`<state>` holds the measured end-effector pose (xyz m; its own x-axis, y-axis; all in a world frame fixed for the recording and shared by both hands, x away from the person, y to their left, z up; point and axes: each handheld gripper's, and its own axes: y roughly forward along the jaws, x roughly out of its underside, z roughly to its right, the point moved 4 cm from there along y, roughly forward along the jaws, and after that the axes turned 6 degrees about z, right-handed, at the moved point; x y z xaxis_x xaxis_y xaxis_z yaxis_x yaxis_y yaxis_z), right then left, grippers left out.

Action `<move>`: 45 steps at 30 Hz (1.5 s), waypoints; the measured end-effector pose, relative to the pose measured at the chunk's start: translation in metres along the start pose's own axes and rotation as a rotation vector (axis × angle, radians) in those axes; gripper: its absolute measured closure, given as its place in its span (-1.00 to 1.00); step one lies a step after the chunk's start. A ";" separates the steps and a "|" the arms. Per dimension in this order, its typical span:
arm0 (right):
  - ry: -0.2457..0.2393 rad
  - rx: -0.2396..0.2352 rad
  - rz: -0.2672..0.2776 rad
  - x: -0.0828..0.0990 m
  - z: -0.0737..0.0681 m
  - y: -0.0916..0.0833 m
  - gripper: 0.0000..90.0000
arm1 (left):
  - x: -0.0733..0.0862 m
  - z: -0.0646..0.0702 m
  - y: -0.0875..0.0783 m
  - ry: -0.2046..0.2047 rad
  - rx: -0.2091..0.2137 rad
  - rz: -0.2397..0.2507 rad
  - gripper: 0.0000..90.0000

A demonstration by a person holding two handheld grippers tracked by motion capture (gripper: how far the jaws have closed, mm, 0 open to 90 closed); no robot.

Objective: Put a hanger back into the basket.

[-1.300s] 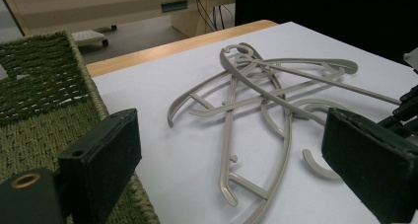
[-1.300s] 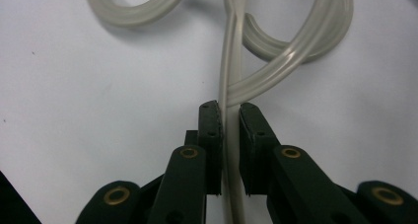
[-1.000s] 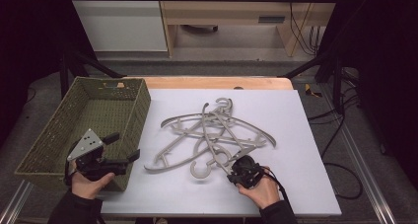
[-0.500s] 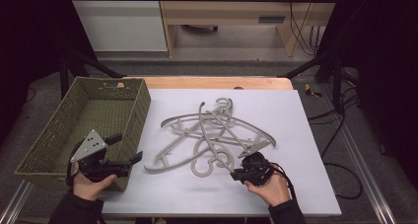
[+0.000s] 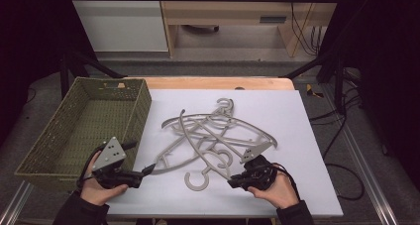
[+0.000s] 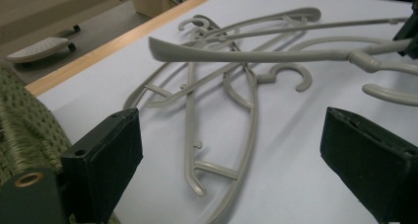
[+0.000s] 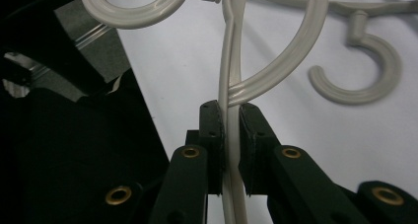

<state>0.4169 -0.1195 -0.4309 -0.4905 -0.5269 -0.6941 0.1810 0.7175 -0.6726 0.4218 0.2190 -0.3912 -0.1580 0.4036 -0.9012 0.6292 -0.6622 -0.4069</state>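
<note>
Several grey plastic hangers lie tangled on the white mat. My right gripper at the pile's near right is shut on the thin arm of one hanger; its pads pinch the bar from both sides. That hanger's hook lies nearest the front edge. My left gripper is at the pile's near left, pointing at it with jaws wide open and nothing between them. In the left gripper view one hanger arm stands raised above the others.
A green woven basket stands at the left of the mat, beside my left hand. A wooden table edge runs behind the mat. Bare mat lies right of the pile and along the front.
My left gripper has slid right, towards the hangers. The right hand has shifted a little right and lifted with the hanger arm in its grip, so the hook near the front has shifted slightly.
</note>
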 end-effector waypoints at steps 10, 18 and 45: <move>-0.052 -0.109 -0.030 -0.001 -0.009 0.006 0.81 | 0.004 0.025 0.021 0.141 0.061 -0.087 -0.77; -0.063 -0.192 -0.078 0.002 -0.017 0.014 0.81 | 0.010 0.046 0.035 0.329 0.123 -0.162 -0.62; -0.101 -0.314 -0.094 0.001 -0.029 0.016 0.81 | 0.017 0.070 0.049 0.699 0.189 -0.166 0.31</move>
<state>0.3945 -0.0957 -0.4346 -0.4027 -0.6288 -0.6651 -0.1396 0.7603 -0.6343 0.3966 0.1488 -0.4368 0.3213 0.7738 -0.5459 0.4872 -0.6294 -0.6054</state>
